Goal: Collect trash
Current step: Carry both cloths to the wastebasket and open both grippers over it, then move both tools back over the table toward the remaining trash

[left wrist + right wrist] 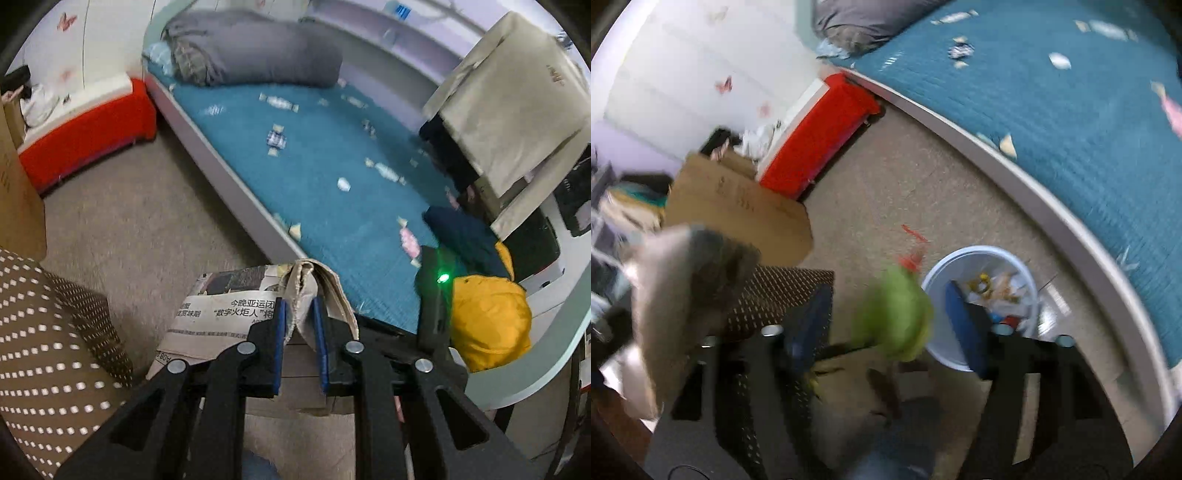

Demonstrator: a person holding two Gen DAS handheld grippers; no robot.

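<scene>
While the left gripper (298, 317) pinches a folded newspaper (229, 314) between its blue pads, the right gripper (890, 325) stands with jaws spread wide, and a green wrapper (894, 314) hangs blurred in the gap, touching neither pad as far as the smear lets me judge. It looks like a drop in progress! Just beyond the right fingers sits the white bin (960, 258) on the floor (886, 177), close to the bed's near edge, with scraps already inside: something yellow, something red, some pale paper. So part of the job is done.

Out past the newspaper, the teal bed (332, 192) is far from clean. Candy wrappers (277, 138) lie scattered across the middle of it, a white crumple (343, 183) sits nearer the foot, a pink piece (410, 240) lies toward the near right corner, and small bits dot the near edge. A grey duvet (258, 48) is bunched at the head end.

My call: early to midway. The green piece should land in the bin, the newspaper goes next, then plenty of trips to the bed remain.
</scene>
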